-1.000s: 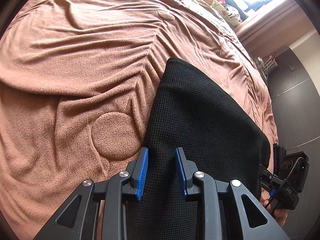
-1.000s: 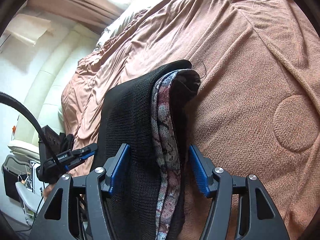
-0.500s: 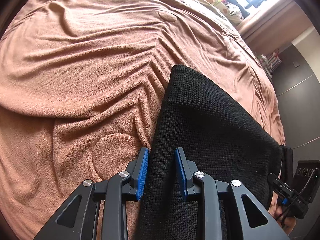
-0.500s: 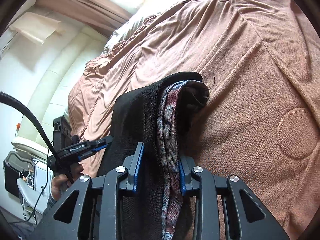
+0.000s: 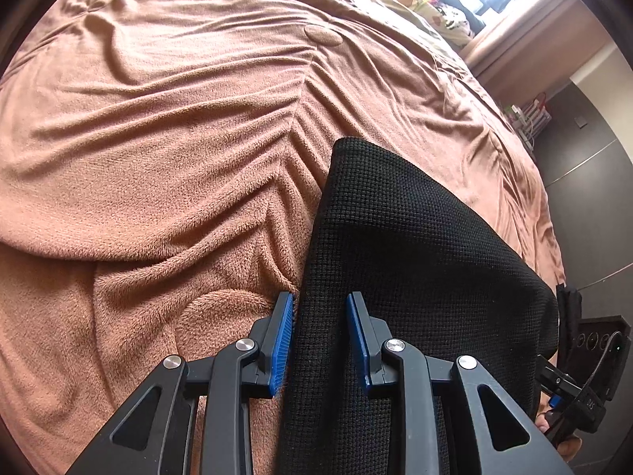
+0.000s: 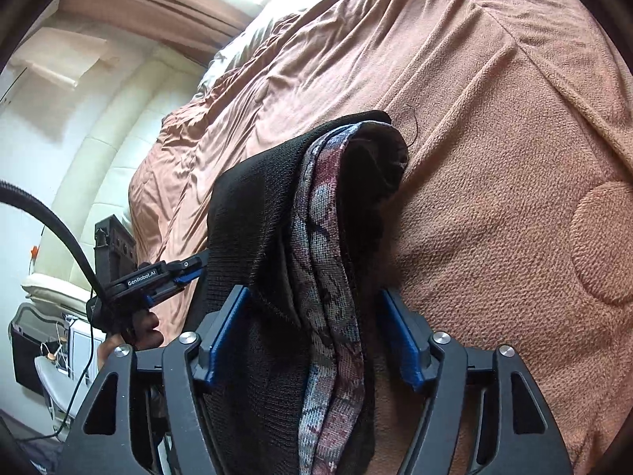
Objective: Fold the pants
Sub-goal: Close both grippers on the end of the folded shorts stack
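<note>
Jaws on the left gripper [image 5: 319, 340] are being kept narrow, pinched on the black pants [image 5: 415, 269]. On the right gripper [image 6: 312, 332] the jaws are being opened now, with the folded edge and its patterned lining [image 6: 328, 277] lying between 2 blue pads [image 6: 227, 328], no longer squeezed. Those pants are being spread on the brown blanket [image 5: 158, 158], close to its near edge, stretched between both grippers. Pillows [image 5: 427, 4] are being lit at the far edge.

Home bedroom: blanket-covered bed [image 5: 178, 150], padded headboard [image 6: 99, 150].
</note>
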The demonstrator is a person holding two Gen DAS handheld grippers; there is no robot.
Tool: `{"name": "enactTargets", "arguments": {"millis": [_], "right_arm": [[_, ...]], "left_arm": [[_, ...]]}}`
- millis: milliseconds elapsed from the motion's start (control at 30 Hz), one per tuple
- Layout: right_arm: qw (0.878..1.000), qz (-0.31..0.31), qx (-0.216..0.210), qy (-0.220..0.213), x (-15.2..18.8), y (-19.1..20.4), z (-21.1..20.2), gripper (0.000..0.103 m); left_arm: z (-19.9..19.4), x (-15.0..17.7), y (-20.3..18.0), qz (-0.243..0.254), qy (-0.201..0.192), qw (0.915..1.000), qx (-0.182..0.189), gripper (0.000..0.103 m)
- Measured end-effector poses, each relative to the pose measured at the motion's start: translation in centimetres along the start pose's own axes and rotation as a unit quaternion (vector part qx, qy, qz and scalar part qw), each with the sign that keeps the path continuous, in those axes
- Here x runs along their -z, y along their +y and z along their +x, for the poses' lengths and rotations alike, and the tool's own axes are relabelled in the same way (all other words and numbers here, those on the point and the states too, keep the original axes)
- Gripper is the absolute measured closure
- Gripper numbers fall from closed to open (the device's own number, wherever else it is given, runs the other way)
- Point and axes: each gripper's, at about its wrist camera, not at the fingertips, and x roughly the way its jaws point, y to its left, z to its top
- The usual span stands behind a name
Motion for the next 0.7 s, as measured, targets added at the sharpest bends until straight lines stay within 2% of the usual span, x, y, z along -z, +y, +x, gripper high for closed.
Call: {"name": "enactTargets", "arguments": {"millis": [200,300,400,700], "right_arm": [[1.000,-0.017,0.006,-0.016,1.2,0.7,-0.6,0.029],[1.000,-0.019,-0.015,-0.001,2.0,1.0,-0.4,0.029],[1.000,-0.014,-0.010,-0.005,2.2,0.7,-0.7,0.029],[1.000,-0.004,-0.013,0.008,0.4,0.1,0.7,0.029]], "left_arm": [[-0.2,0.2,0.0,0.003,-0.003,1.0000,0.002,0.074],[-0.3,0.2,0.0,0.003,-0.002,1.0000,0.003,0.074],[-0.3,0.3,0.2,-0.001,0.001,1.0000,0.009,0.074],[0.1,0.2,0.7,-0.006,0.012,0.9993,0.034,0.074]]}}
